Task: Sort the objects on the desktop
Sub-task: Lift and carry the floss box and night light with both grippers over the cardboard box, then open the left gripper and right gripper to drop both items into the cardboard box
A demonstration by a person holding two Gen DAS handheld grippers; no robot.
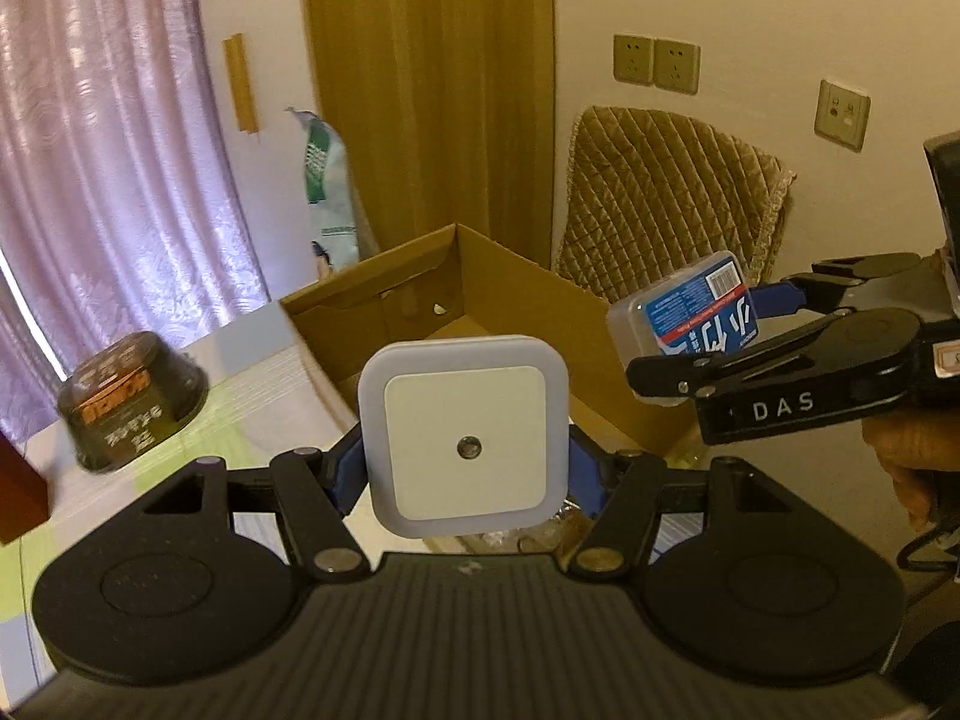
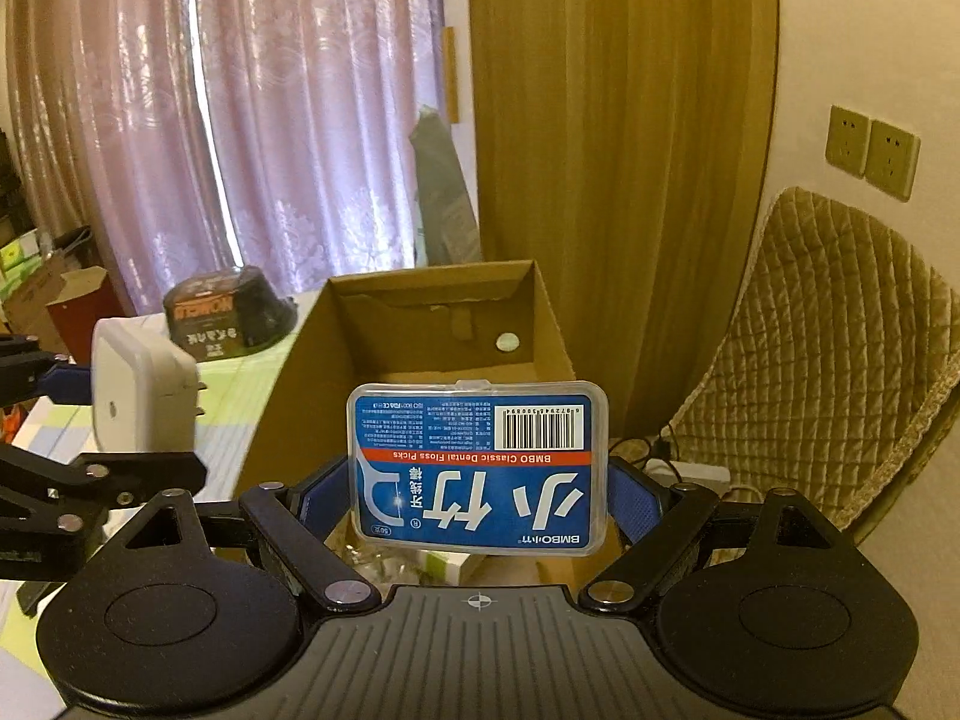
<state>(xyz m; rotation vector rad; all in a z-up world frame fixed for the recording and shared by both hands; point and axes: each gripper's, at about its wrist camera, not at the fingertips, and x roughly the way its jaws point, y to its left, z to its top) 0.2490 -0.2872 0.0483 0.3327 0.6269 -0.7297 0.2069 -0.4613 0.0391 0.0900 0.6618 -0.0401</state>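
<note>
Left gripper (image 1: 465,468): we see its jaws clamped on a white night light (image 1: 463,433); square, rounded corners, small sensor at centre, plug prongs behind; held above the near edge of the cardboard box (image 1: 384,306).
Right gripper (image 2: 480,501): we see it clamped on a clear floss-pick case (image 2: 478,474); blue label, red band, barcode; raised over the box's near side.
Dark noodle bowl (image 2: 231,312): left of the box.

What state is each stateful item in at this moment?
Left gripper: shut on night light, held up.
Right gripper: shut on floss box, lid closed.
Cardboard box: open-topped.
Noodle bowl: upside down on table, sealed.
</note>
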